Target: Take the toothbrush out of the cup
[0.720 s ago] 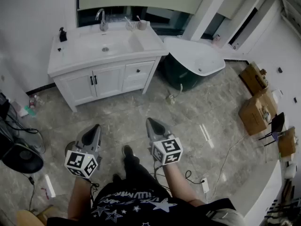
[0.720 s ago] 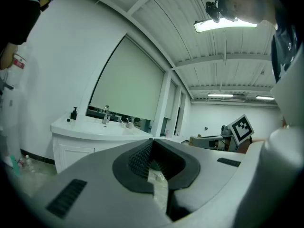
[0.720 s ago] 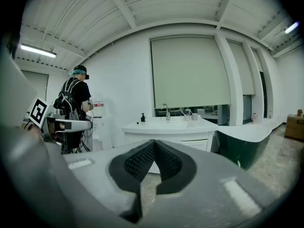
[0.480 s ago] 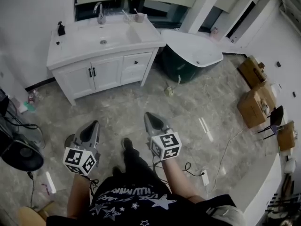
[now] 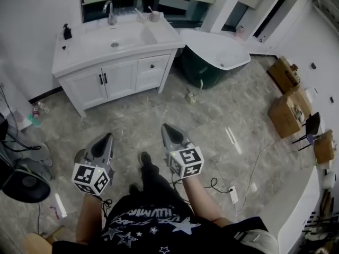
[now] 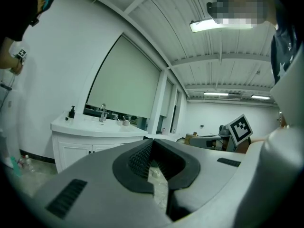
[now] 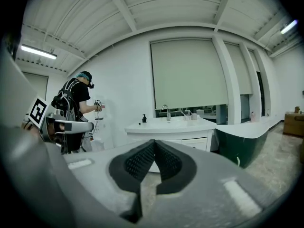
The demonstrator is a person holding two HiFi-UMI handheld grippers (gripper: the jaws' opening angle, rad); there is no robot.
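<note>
A pink cup (image 5: 155, 16) with a toothbrush (image 5: 150, 9) standing in it sits at the back right of the white vanity top (image 5: 95, 49), next to a clear cup (image 5: 140, 18). The pink cup also shows small in the right gripper view (image 7: 194, 116), and a cup (image 6: 126, 123) shows on the vanity in the left gripper view. My left gripper (image 5: 107, 137) and right gripper (image 5: 166, 127) are held low in front of my body, far from the vanity, over the floor. Both are shut with nothing between their pads.
A faucet (image 5: 110, 13) and a black soap bottle (image 5: 67, 33) stand on the vanity. A dark green bathtub (image 5: 214, 54) lies to its right. Cardboard boxes (image 5: 288, 115) and cables are at the right. Another person (image 7: 78, 110) stands left of the vanity.
The vanity has drifted slightly up and left in the head view as my head moved. Both grippers stay shut and keep about the same place in front of me.
</note>
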